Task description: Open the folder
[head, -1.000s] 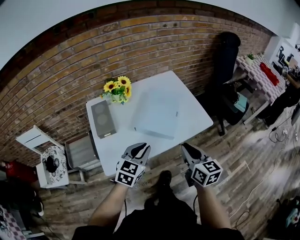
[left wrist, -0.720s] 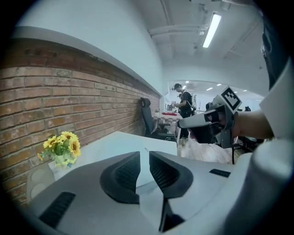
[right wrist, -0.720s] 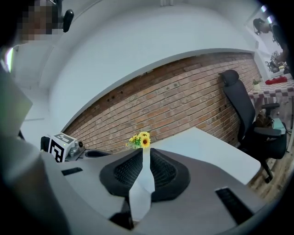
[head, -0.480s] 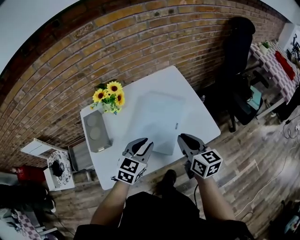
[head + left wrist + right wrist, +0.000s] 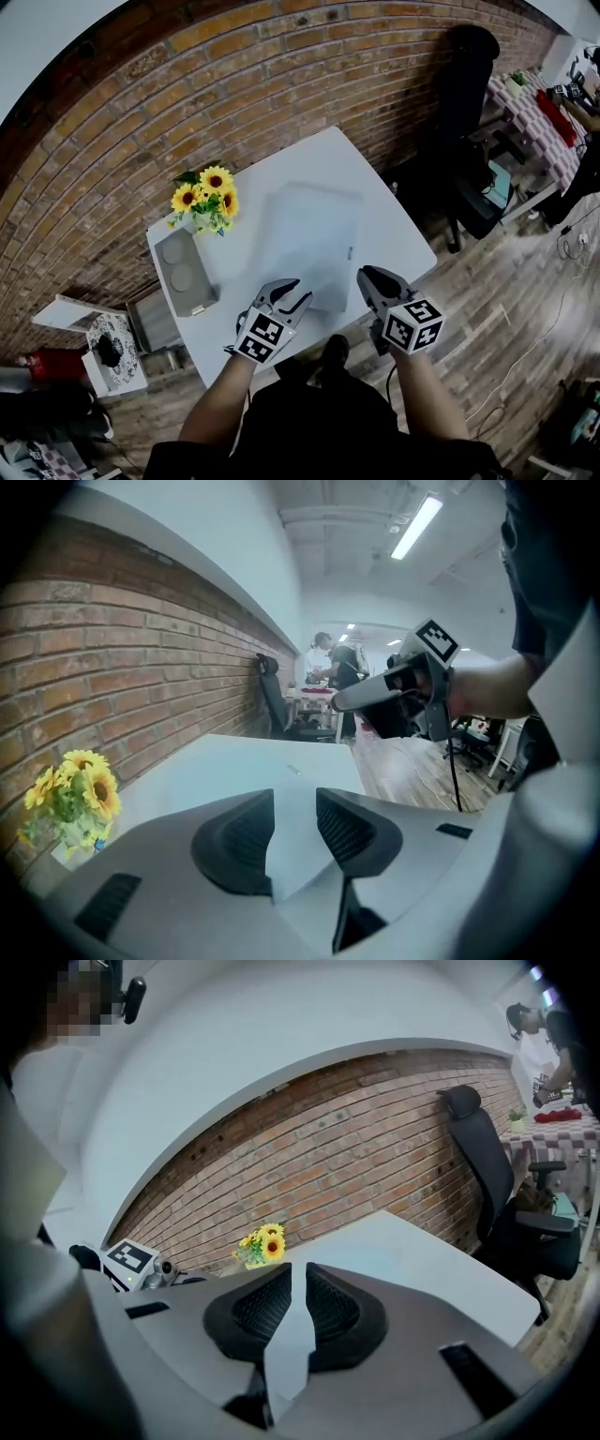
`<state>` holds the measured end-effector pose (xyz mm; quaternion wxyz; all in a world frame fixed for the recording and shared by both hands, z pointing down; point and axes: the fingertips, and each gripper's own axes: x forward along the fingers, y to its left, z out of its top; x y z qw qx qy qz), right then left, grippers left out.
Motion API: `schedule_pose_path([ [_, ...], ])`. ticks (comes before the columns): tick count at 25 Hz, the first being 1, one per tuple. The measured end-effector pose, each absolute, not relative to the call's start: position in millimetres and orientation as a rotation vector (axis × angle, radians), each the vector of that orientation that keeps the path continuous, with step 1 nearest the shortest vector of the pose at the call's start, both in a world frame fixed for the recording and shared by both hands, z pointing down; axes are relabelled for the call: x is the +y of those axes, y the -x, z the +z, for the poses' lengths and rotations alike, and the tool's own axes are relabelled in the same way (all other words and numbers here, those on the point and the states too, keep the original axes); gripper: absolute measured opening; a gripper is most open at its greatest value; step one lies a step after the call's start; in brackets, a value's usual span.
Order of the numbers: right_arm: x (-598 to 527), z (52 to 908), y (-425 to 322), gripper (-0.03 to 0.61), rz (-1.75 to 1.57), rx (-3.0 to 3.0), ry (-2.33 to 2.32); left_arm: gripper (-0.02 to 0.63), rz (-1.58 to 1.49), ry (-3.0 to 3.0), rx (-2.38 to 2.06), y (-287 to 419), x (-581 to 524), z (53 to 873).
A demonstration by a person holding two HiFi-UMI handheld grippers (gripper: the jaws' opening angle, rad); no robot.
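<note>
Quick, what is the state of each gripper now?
Left gripper: opening, nothing between its jaws.
Right gripper: jaws slightly apart, empty.

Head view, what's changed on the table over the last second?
Left gripper and right gripper moved forward over the table to the near edge of the folder. The left jaws are opening, with nothing between them. Nothing was gripped. Folder, sunflowers and speaker stayed put.
</note>
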<state>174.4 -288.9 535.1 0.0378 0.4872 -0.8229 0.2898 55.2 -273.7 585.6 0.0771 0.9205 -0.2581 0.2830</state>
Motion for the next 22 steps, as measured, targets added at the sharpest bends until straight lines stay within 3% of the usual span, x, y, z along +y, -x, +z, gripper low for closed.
schedule_pose_path([
  [12, -259.8, 543.7, -159.3, 0.063, 0.918, -2.406, -1.623, 0.293, 1.191, -2.959, -0.399, -66.8, -240.6, 625.4],
  [22, -248.0, 537.7, -170.4, 0.063, 0.923, -2.374, -1.673, 0.301, 1.477, -3.033, -0.238, -88.1, -229.6, 661.8],
])
